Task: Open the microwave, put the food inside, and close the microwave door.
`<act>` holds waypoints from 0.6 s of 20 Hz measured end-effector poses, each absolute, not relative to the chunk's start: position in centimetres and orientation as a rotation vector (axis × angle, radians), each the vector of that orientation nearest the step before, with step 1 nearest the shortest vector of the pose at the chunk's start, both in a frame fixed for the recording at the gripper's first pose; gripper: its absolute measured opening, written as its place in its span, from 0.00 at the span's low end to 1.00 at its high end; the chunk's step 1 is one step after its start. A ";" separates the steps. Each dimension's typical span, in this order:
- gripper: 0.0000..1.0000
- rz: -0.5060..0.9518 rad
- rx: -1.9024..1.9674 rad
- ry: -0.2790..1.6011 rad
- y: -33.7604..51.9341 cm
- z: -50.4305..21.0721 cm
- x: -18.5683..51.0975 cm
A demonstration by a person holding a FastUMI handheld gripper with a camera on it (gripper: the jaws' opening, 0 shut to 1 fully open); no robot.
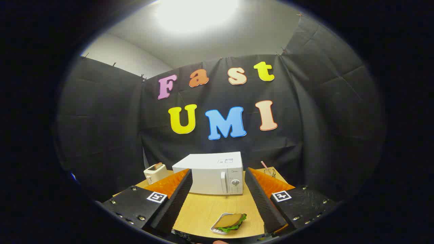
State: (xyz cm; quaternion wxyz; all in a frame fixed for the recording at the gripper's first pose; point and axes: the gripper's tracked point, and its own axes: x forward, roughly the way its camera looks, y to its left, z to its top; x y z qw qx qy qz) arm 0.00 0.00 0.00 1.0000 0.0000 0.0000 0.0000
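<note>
A white microwave stands at the back of the wooden table, its door shut, with a vertical handle and dials at its right side. A sandwich with lettuce on a small white plate lies near the table's front edge, between my fingers and low in the gap. My gripper is open and wide, held well back from the microwave, with nothing between the fingers but the table and the plate below.
A small cream toaster with toast in it stands left of the microwave. A glass with a straw stands at the back right corner. Black cloth walls close the booth behind and at both sides.
</note>
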 end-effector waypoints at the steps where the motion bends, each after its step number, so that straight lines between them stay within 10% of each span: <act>1: 0.97 0.001 0.008 0.004 0.0 -0.1 0.3; 12: 0.97 0.002 -0.017 -0.018 0.3 0.3 0.9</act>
